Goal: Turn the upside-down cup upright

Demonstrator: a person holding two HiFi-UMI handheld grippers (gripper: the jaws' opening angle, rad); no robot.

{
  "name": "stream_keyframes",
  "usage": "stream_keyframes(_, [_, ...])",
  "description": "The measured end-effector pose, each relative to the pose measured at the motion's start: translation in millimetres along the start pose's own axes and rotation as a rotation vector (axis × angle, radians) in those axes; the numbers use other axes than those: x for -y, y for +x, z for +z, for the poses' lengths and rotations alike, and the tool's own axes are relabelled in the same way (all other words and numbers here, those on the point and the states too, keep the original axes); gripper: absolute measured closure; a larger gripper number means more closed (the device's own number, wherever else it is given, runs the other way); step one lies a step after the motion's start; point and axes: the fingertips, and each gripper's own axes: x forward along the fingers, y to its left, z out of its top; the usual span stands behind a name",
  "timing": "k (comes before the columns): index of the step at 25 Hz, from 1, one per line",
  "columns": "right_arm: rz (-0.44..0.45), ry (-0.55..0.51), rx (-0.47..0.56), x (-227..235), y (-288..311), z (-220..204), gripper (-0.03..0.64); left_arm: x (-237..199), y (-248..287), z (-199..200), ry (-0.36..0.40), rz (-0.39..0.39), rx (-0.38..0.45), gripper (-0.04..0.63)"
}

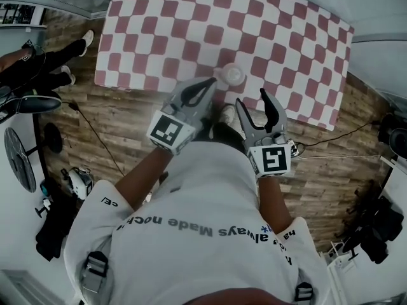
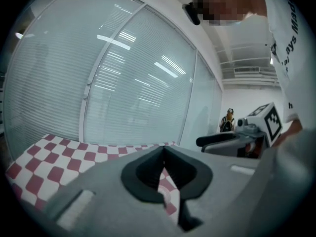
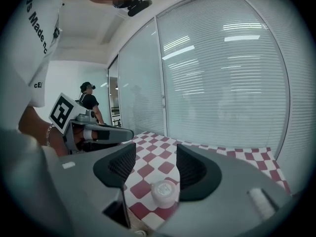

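A small translucent cup [image 1: 231,75] stands upside down near the front edge of the red-and-white checked table [image 1: 159,18]. My left gripper [image 1: 210,84] hangs just left of the cup with its jaws shut and nothing between them; its closed tips [image 2: 164,149] meet in the left gripper view. My right gripper [image 1: 253,100] is open, just short of the table edge and to the right of the cup. In the right gripper view the cup [image 3: 164,194] sits low between and beyond the open jaws [image 3: 155,157], base up, untouched.
The wooden floor [image 1: 121,119] lies between me and the table. A seated person's legs [image 1: 57,59] are at the far left, with a fan [image 1: 19,157] and gear nearby. Cables [image 1: 331,142] and bags [image 1: 375,234] lie at the right. Blinds [image 3: 222,83] stand behind the table.
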Motion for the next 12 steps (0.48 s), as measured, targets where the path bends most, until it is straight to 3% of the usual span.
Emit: stream_keyframes(12, [-0.011,0.015,-0.053,14.1,35.2,-79.9,0.306,-27.8,20.9,-65.5,0.032,0.019,-0.037,0.591])
